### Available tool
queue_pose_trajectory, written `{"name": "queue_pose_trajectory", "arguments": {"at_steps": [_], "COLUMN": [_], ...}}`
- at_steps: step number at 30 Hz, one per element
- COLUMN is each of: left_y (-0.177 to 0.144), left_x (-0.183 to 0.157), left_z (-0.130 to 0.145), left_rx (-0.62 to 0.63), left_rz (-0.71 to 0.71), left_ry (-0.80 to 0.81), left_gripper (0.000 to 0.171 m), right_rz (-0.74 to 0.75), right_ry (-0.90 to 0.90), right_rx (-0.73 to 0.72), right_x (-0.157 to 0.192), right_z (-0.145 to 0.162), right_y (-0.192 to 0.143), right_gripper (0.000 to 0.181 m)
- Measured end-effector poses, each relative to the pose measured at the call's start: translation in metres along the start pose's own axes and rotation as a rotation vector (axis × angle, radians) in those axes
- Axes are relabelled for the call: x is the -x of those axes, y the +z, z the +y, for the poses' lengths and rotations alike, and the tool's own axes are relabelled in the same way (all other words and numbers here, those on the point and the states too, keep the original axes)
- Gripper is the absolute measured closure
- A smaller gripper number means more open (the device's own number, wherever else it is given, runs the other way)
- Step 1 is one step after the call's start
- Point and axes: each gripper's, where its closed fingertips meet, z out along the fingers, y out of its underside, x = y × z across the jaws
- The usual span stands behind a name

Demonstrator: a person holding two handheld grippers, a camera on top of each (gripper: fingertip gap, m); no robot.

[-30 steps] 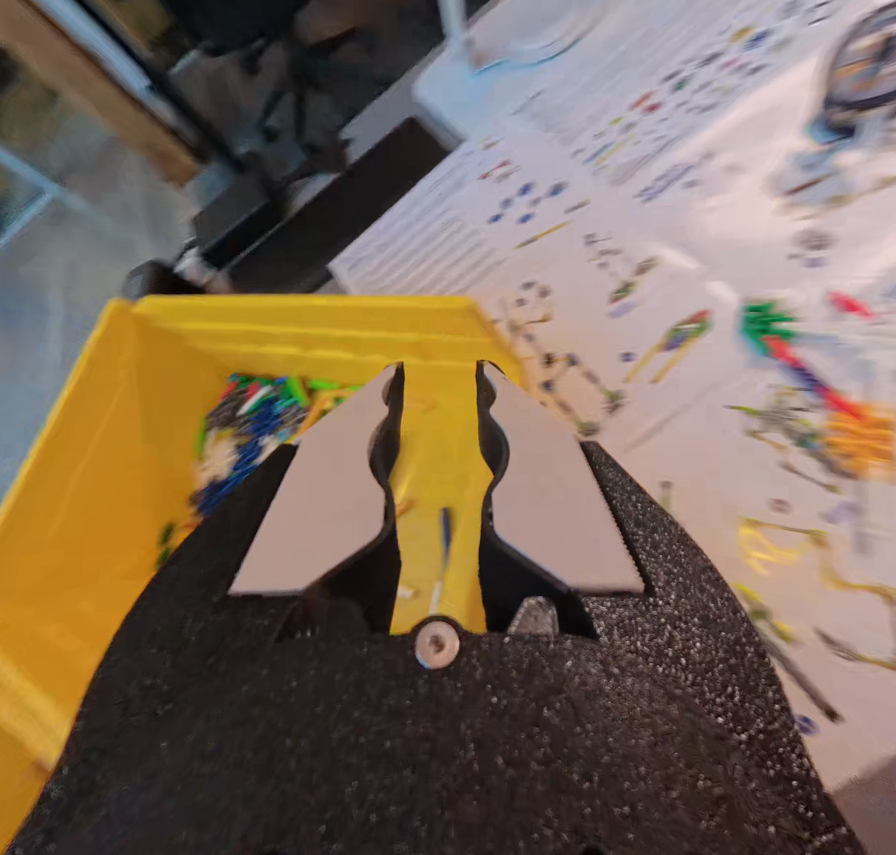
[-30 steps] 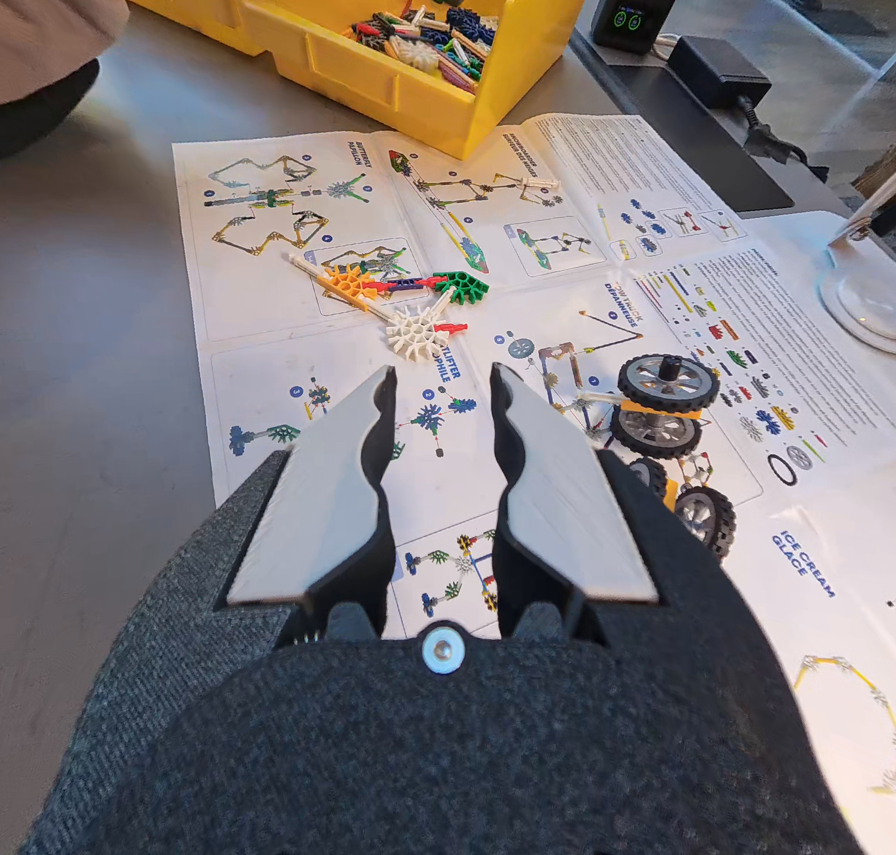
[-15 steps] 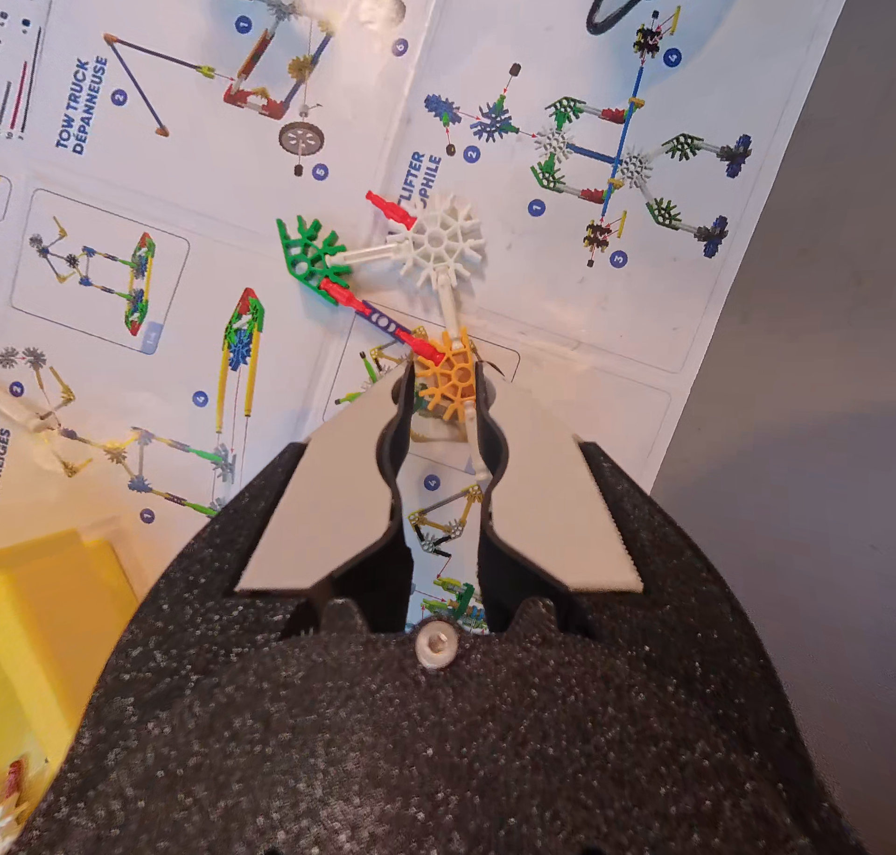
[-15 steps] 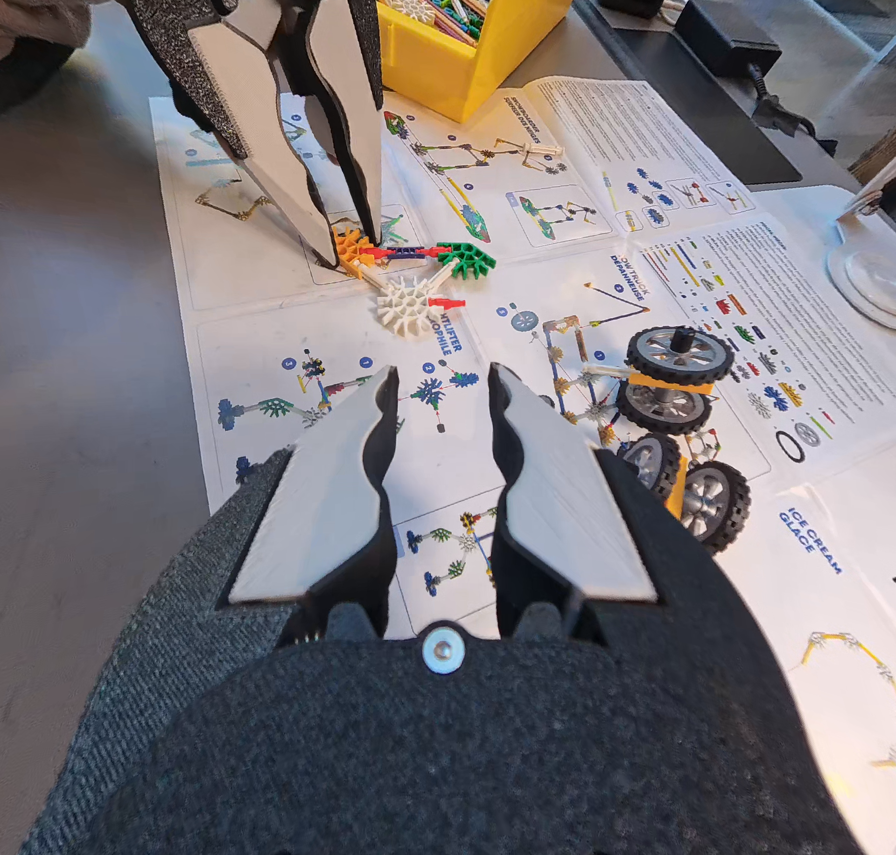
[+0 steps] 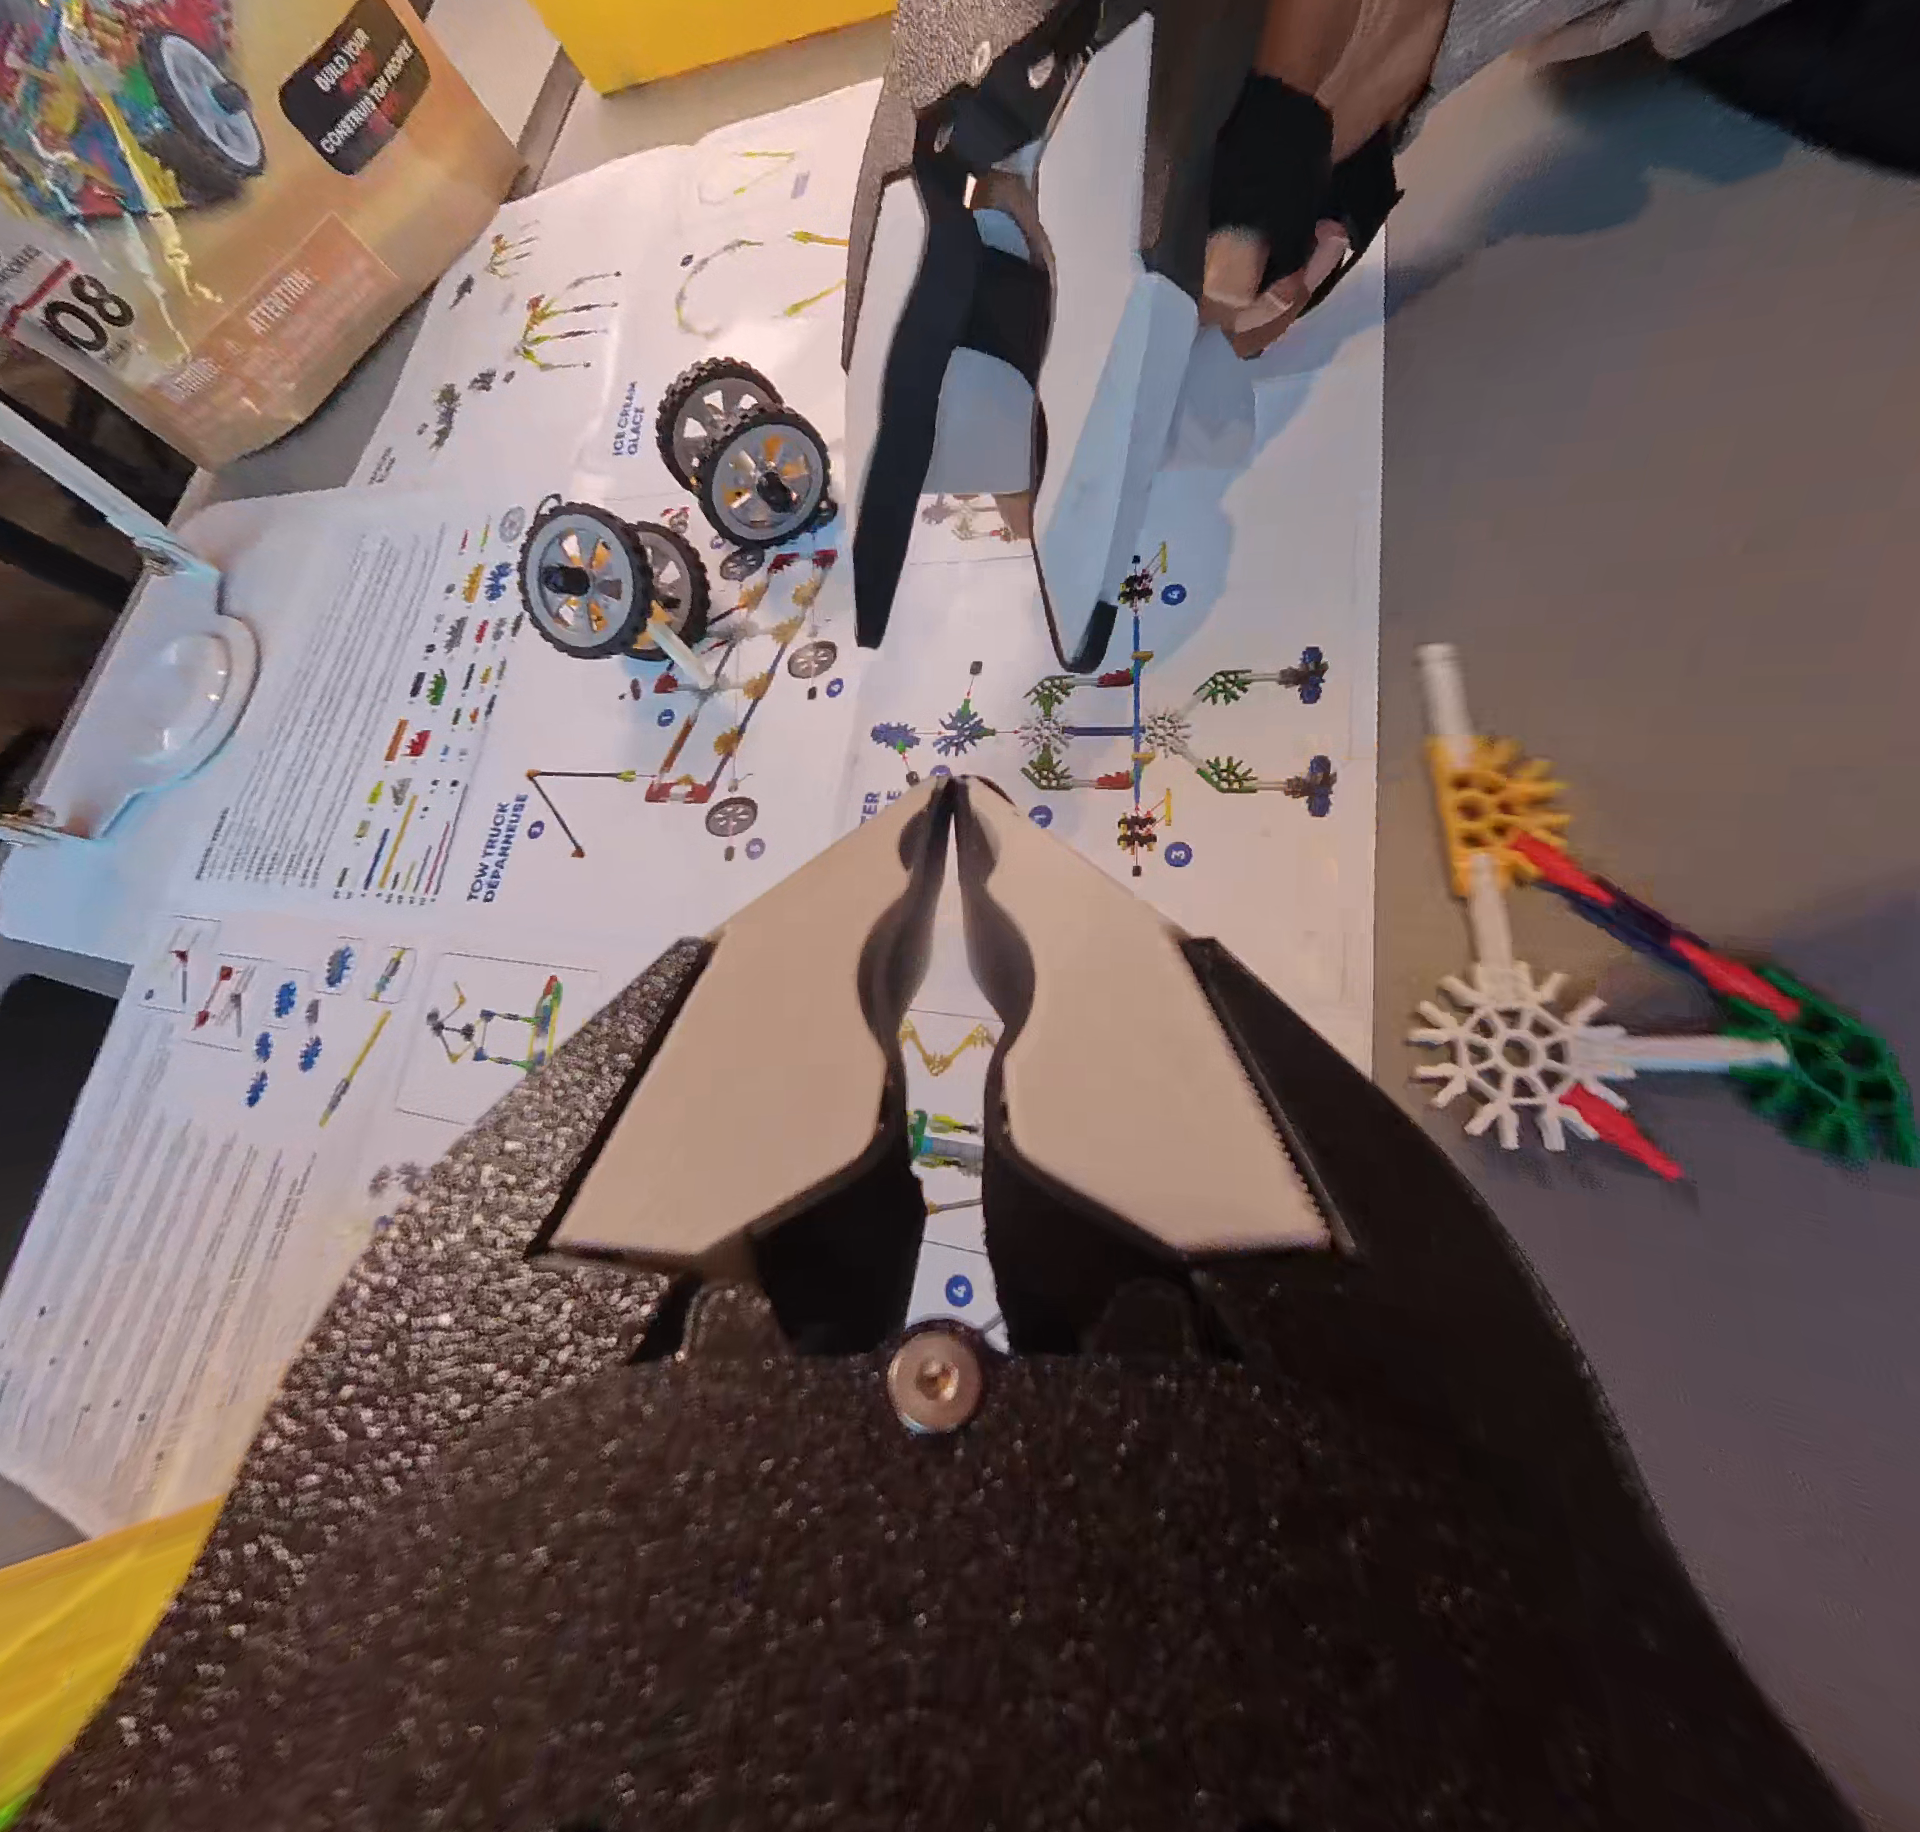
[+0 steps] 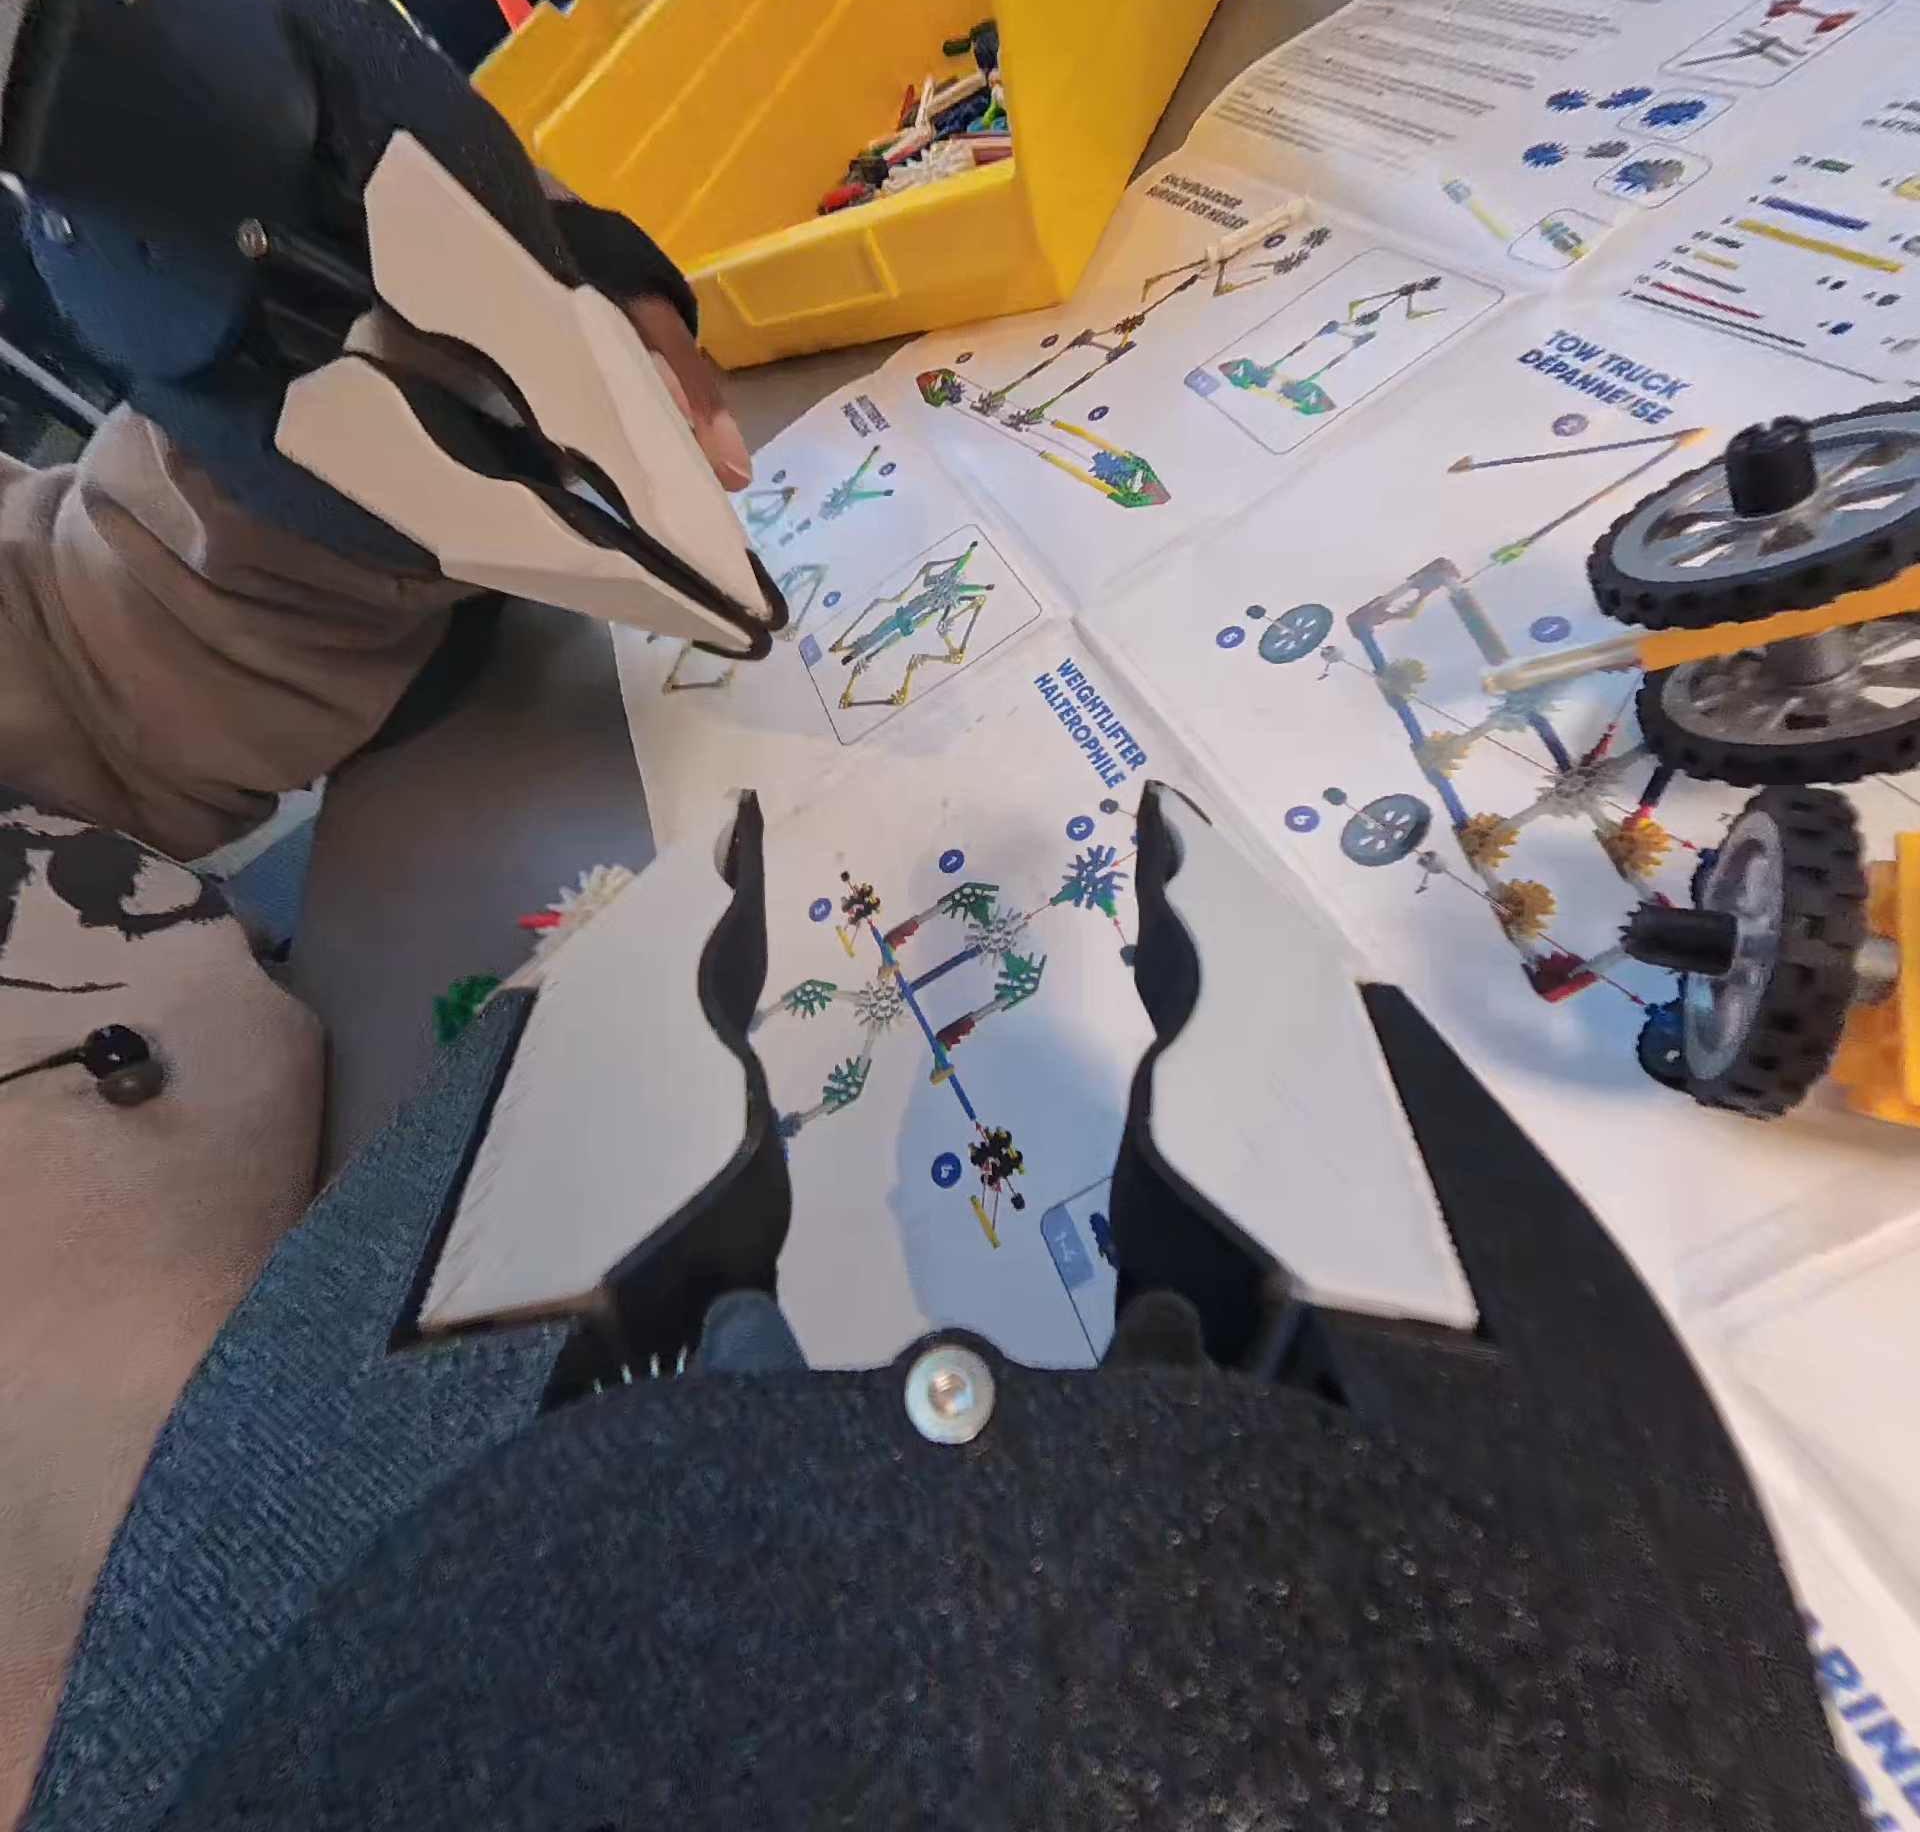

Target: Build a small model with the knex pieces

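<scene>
2 grippers over a printed instruction sheet (image 6: 1299,535). Left gripper (image 5: 948,795): clenched tip to tip, empty, above the sheet. Right gripper (image 6: 945,806): spread wide, empty, just over the sheet. Rod-and-connector piece (image 5: 1538,972): on grey table (image 5: 1662,432) beside the sheet; likely light, rigid plastic, best pinched on a rod. Wheeled model (image 6: 1766,743): nearby.

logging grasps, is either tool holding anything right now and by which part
Nothing is held. The left tool is shut on nothing; the connector-and-rod piece lies apart on the table. The right tool is open above the instruction sheet.
</scene>
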Motion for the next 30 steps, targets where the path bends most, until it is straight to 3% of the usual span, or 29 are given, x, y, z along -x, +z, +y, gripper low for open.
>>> {"name": "queue_pose_trajectory", "arguments": {"at_steps": [5,8,14,18,21,22,24,27,30], "left_y": [-0.01,-0.014,-0.005,0.0,0.0,0.0,0.0,0.001,0.002], "left_x": [-0.001,-0.002,0.01,0.02,0.023,0.023,0.023,0.02,0.015], "left_z": [-0.001,-0.004,0.011,0.021,0.02,0.02,0.02,0.019,0.016], "left_rx": [-0.073,-0.115,-0.117,-0.115,-0.125,-0.126,-0.126,-0.135,-0.14], "left_rz": [0.106,0.151,0.127,0.099,0.086,0.086,0.088,0.106,0.129], "left_ry": [-0.12,-0.158,-0.211,-0.255,-0.26,-0.261,-0.261,-0.268,-0.266], "left_gripper": [0.171,0.167,0.164,0.161,0.161,0.161,0.161,0.161,0.16], "right_rz": [-0.014,-0.14,-0.315,-0.243,-0.203,-0.155,-0.128,-0.023,0.022], "right_ry": [-0.15,-0.329,-0.478,-0.444,-0.434,-0.473,-0.535,-0.596,-0.591], "right_rx": [0.119,0.234,0.445,0.57,0.575,0.569,0.572,0.545,0.538], "right_x": [0.021,0.062,0.14,0.145,0.15,0.145,0.145,0.121,0.1], "right_z": [0.014,0.034,0.079,0.103,0.105,0.104,0.104,0.091,0.084], "right_y": [0.001,0.005,0.017,0.027,0.033,0.036,0.037,0.034,0.027], "right_gripper": [0.121,0.122,0.122,0.13,0.137,0.148,0.149,0.157,0.146]}}
